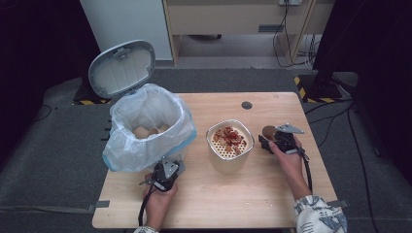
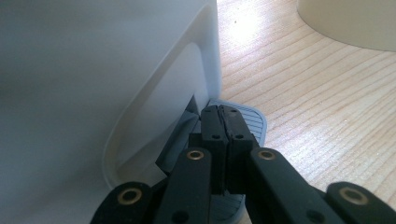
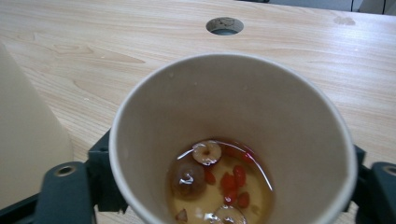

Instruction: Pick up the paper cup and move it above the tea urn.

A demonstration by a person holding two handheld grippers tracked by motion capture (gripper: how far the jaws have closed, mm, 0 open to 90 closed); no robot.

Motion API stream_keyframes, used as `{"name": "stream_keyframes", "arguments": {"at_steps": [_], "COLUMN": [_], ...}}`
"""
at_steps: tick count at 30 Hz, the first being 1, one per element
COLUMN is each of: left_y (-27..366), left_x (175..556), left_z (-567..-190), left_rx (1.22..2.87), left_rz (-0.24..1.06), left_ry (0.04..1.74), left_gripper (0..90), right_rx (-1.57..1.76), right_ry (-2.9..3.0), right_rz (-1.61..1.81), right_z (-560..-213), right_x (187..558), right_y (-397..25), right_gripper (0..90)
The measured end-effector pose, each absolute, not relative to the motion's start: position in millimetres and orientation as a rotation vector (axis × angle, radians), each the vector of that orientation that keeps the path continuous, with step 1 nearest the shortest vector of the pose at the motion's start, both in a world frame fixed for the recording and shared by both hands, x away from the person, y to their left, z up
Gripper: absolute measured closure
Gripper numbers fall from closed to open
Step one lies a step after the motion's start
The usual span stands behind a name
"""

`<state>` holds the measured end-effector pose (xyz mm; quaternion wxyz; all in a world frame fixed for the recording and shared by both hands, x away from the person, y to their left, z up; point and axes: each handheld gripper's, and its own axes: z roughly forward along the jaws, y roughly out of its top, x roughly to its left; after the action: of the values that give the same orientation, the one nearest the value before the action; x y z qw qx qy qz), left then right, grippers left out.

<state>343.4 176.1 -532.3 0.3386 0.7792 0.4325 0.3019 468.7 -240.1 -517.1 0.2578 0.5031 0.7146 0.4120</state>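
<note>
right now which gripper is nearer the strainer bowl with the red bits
Right. The right gripper holds a paper cup just beside the strainer bowl; the left gripper sits farther off, pressing the bin pedal.

paper cup (image 3: 233, 140) base cut off below, right gripper's fingers (image 3: 65, 186) hidden behind it (mostly), bin wall (image 2: 70, 93) blurred

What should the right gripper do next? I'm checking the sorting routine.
Probably carry the paper cup left and tip it over the strainer bowl. The right gripper holds it beside that bowl with liquid and red fruit inside, and the left gripper, jaws shut, rests on the bin pedal, lid up.
</note>
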Motion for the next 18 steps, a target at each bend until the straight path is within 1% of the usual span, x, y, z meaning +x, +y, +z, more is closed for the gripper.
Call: {"name": "stream_keyframes", "arguments": {"at_steps": [9, 18], "left_y": [176, 176], "left_x": [343, 343], "left_z": [-532, -533], "left_rx": [2.032, 2.031], "left_rz": [0.789, 0.795], "left_ry": [1.126, 1.122], "left_gripper": [88.2, 88.2], "right_rx": [1.313, 1.246], "right_ry": [1.943, 1.958], "right_rz": [1.138, 1.144], "right_z": [-516, -501], "right_x": [466, 461], "right_y": [-243, -244], "right_gripper": [27.8, 28.2]}}
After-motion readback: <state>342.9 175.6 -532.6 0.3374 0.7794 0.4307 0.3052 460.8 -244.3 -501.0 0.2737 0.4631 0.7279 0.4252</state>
